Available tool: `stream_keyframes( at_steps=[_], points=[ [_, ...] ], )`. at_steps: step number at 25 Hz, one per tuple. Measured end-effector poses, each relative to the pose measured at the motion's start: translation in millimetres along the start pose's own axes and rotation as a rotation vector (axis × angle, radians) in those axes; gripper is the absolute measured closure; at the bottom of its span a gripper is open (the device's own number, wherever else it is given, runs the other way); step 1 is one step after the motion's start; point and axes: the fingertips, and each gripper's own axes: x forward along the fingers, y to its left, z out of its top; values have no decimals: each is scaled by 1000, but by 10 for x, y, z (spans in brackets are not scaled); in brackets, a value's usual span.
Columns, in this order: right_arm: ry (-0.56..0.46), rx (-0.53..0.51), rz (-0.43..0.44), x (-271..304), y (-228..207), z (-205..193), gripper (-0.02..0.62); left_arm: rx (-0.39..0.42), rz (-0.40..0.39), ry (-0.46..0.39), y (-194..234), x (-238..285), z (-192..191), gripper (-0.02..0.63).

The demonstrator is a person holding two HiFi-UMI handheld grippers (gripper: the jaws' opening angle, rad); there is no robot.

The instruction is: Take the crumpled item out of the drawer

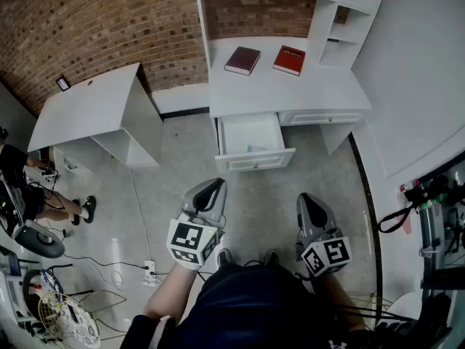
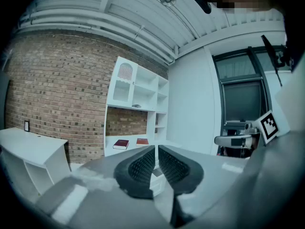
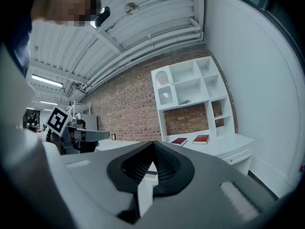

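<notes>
White drawer [image 1: 254, 160] stands open with the crumpled item [image 1: 254, 148] inside near its front, so we must next reach in with 1 gripper opened wide, as our left gripper [image 1: 213, 186] has jaws a crack apart and our right gripper [image 1: 309, 202] has jaws together, both empty and well back.
</notes>
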Motion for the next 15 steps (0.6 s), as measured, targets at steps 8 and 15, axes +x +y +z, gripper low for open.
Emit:
stream_keyframes(
  at_steps=[8,15],
  points=[
    [4,-4,7,-10,-97,19,594,25,-10,-5,-61,82,1,581],
    [-12,10,-7,165,116,-6,592,20,-27,-1,214,8,-34,581]
  ],
)
